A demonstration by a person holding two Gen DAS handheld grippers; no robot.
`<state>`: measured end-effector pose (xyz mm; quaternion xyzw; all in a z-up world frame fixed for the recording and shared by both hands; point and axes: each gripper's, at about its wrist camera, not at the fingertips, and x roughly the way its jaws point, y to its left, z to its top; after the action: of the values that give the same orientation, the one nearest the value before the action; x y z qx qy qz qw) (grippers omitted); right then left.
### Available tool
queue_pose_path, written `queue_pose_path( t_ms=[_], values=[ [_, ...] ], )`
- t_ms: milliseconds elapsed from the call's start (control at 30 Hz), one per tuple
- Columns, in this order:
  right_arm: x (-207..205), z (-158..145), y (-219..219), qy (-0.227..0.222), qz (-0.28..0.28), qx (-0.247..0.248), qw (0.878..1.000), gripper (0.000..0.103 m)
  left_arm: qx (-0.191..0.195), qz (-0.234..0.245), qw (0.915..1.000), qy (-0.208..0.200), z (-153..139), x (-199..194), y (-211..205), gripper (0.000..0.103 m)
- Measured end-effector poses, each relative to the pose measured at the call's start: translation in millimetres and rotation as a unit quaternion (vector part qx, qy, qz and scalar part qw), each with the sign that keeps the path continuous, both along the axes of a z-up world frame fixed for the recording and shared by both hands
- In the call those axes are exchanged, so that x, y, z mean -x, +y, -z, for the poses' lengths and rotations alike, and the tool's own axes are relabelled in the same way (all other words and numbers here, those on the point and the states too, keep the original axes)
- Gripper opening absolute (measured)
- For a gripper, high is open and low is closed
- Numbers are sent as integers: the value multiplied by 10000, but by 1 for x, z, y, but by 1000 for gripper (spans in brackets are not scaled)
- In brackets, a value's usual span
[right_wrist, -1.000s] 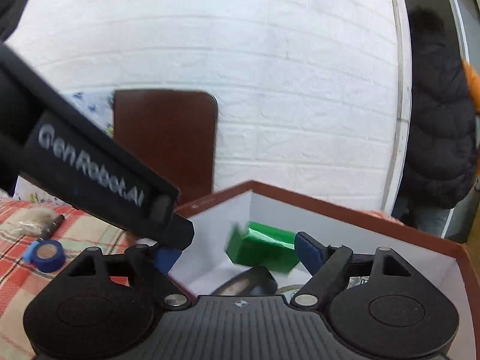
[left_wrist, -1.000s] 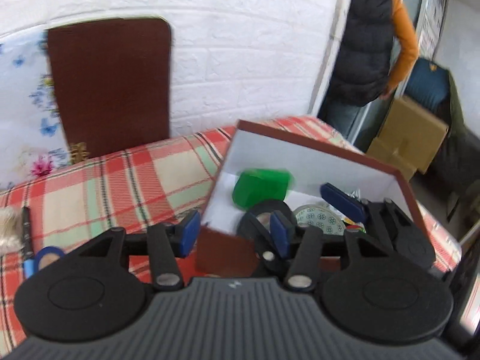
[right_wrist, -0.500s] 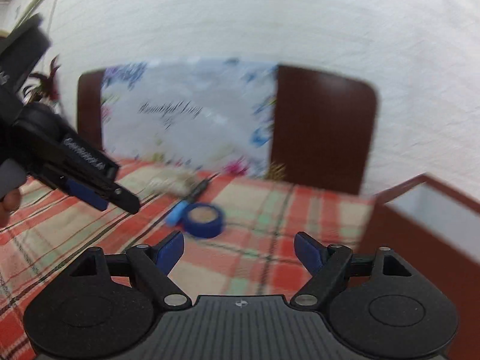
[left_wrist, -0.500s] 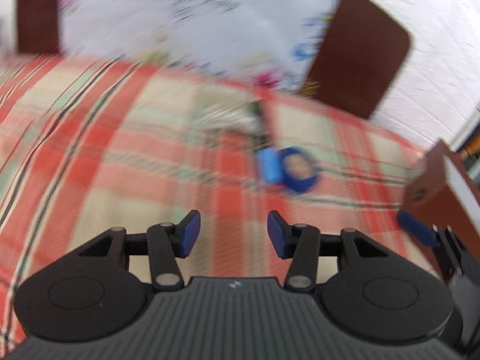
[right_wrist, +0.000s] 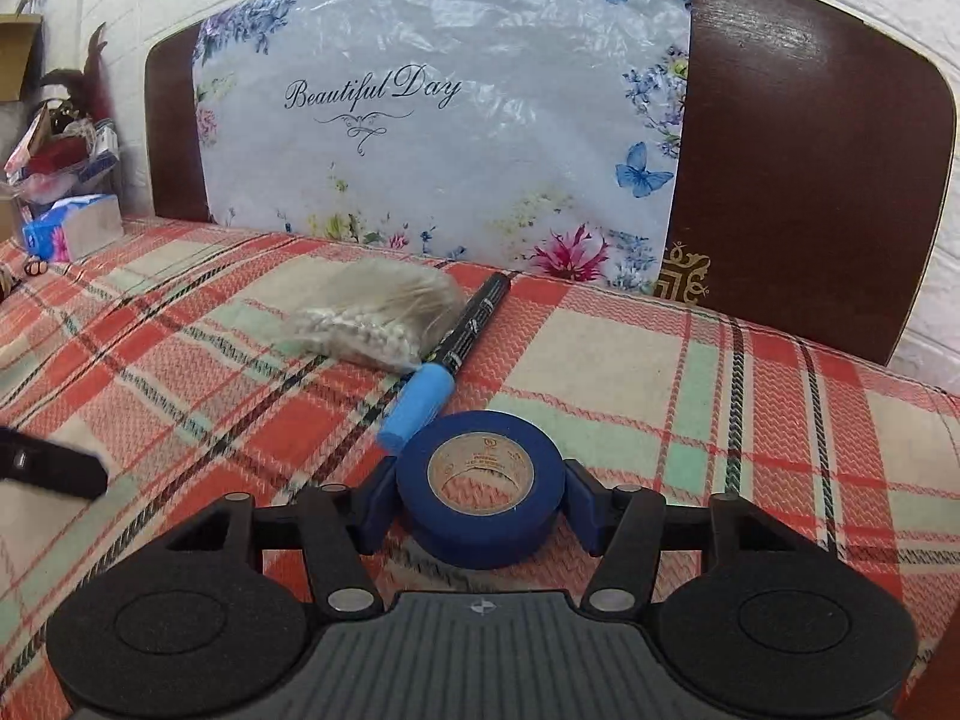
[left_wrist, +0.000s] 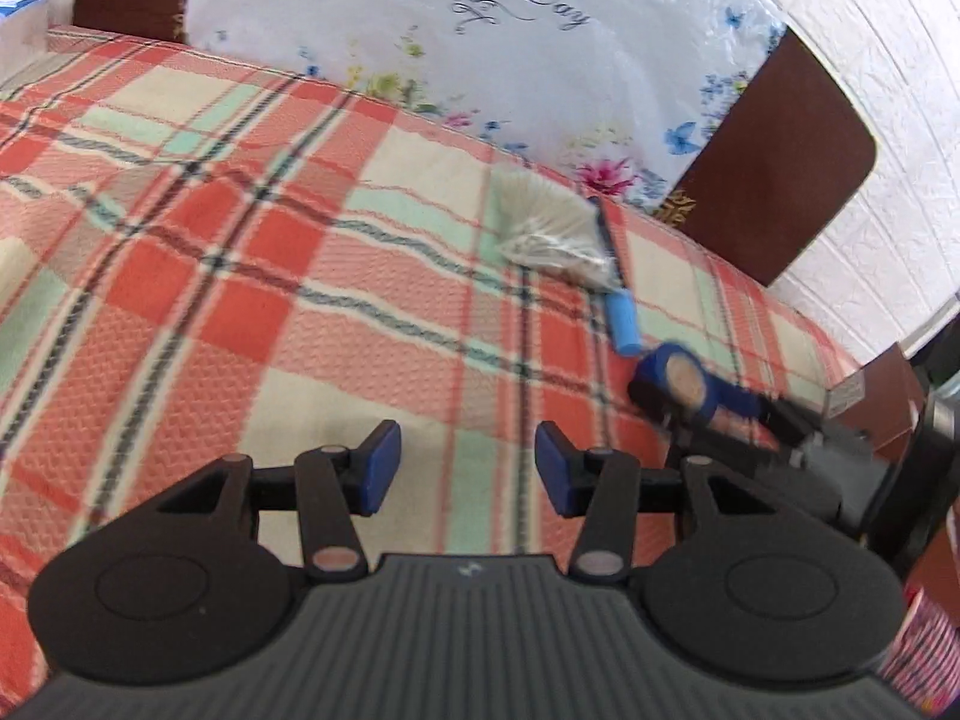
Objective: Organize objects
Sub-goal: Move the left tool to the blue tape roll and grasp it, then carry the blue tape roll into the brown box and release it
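Observation:
A blue tape roll (right_wrist: 480, 540) lies flat on the plaid bedspread (right_wrist: 600, 372). My right gripper (right_wrist: 480, 504) straddles it, jaws closing, and both blue pads touch its sides. From the left wrist view the same tape roll (left_wrist: 678, 381) shows at the right with the right gripper (left_wrist: 696, 408) around it. A black marker with a blue cap (right_wrist: 468, 324) and a clear bag of cotton swabs (right_wrist: 372, 312) lie just beyond the tape. My left gripper (left_wrist: 468, 468) hovers open over bare bedspread, nothing between its pads.
A dark wooden headboard (right_wrist: 810, 180) with a floral plastic sheet (right_wrist: 444, 120) closes the far side. The brown box (left_wrist: 894, 402) stands at the right edge. A tissue pack (right_wrist: 72, 225) and clutter sit at far left. A left finger (right_wrist: 48, 468) pokes in.
Both grippers swung away from the brown box toward the bed. My right gripper came down over the blue tape roll and narrowed onto it. The left gripper sank lower over the bedspread.

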<state>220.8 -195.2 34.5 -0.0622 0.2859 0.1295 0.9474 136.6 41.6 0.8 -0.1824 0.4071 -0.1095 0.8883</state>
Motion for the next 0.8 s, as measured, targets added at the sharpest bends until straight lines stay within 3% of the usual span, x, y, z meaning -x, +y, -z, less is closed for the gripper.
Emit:
queue_pose_path(
  t_ms=[267, 367, 467, 500, 533, 600, 667, 800],
  values=[
    [97, 2, -12, 25, 141, -124, 9998, 55, 175, 1147, 9929, 269, -2, 18, -81, 52],
    [127, 2, -15, -6, 169, -84, 9998, 55, -84, 1553, 9873, 321, -3, 26, -115, 52],
    [137, 0, -23, -85, 318, -178, 9993, 55, -425, 1762, 9824, 449, 1, 32, -139, 44],
    [138, -2, -27, -128, 372, -248, 9989, 55, -405, 1854, 9808, 451, -1, 34, -144, 31],
    [140, -5, -30, -168, 400, -292, 9986, 55, -454, 1902, 9795, 475, -5, 34, -150, 30],
    [143, -7, -32, -240, 417, -211, 9986, 55, -596, 1996, 9775, 343, -21, 35, -162, 22],
    [149, -14, -35, -502, 444, 25, 9977, 55, -695, 2191, 9732, 83, -43, 38, -181, 22],
    [162, -48, -62, -1294, 830, 363, 9874, 55, -903, 2702, 9562, -669, -88, 51, -237, 22]
  ],
)
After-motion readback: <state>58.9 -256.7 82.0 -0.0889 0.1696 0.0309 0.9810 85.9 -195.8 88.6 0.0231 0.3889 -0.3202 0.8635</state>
